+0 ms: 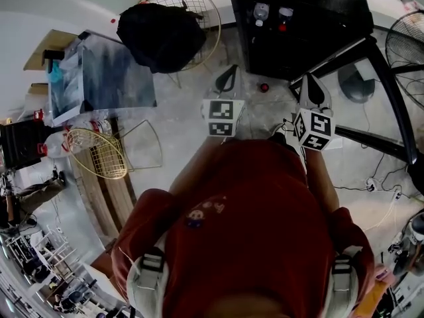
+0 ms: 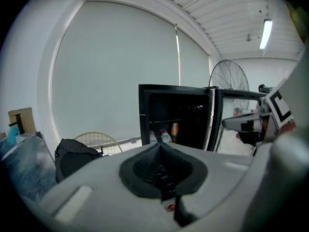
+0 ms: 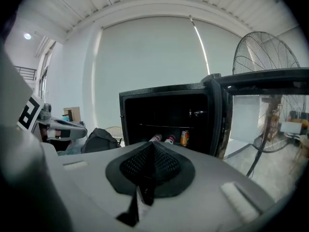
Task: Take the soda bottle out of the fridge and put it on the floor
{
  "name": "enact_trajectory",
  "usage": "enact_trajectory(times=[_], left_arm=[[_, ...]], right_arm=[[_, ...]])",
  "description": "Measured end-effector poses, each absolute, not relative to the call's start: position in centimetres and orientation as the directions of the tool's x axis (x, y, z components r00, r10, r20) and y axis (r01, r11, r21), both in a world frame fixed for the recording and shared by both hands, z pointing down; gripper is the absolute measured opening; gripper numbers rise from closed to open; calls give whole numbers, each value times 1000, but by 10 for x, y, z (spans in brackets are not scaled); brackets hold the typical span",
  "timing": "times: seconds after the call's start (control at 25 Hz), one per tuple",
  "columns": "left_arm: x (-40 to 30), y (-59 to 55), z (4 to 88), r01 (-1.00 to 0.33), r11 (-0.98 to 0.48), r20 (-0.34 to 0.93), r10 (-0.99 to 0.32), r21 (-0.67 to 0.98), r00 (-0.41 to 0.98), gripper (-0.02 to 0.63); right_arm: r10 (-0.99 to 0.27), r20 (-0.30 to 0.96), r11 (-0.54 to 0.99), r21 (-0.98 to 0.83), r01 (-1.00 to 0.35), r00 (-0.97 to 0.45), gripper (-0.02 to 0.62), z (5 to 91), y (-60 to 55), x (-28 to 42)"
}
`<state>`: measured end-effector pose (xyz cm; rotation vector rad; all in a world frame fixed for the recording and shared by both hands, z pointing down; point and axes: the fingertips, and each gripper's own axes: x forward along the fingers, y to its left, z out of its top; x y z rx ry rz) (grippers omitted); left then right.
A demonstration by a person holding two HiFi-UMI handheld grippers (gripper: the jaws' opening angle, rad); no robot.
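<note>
The black fridge [image 1: 298, 38] stands open ahead of me. On its lower shelf are two plastic bottles [image 1: 260, 10] [image 3: 155, 138], the second one [image 1: 285, 12] [image 3: 170, 139] red-capped, with an orange can [image 3: 184, 137] beside them. The left gripper view shows the same bottles [image 2: 165, 137] and can [image 2: 175, 129]. My left gripper [image 1: 226, 78] [image 2: 159, 145] hangs short of the fridge, jaws together and nothing between them. My right gripper [image 1: 311, 88] [image 3: 151, 145] is level with it on the right, shut and empty, close to the fridge's front.
The fridge door [image 1: 387, 98] swings out to the right. A standing fan [image 1: 405, 45] is beyond it. A black bag [image 1: 162, 35] lies on a wire chair to the left. A small red object [image 1: 264, 87] sits on the floor before the fridge. Cables [image 1: 381, 185] run at right.
</note>
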<state>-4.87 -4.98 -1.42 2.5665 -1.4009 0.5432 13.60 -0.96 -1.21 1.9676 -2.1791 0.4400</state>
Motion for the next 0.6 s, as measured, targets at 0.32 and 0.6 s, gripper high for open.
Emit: enact_trajectory(times=[0.32, 0.6], left_arm=[[-53, -48, -15, -841, -541, 391, -779, -23, 490, 0], [-46, -41, -18, -831, -556, 393, -769, -20, 505, 0]], right_arm=[[-933, 334, 105, -110, -988, -137, 2, -7, -7, 124], [-932, 336, 109, -105, -989, -138, 2, -10, -3, 121]])
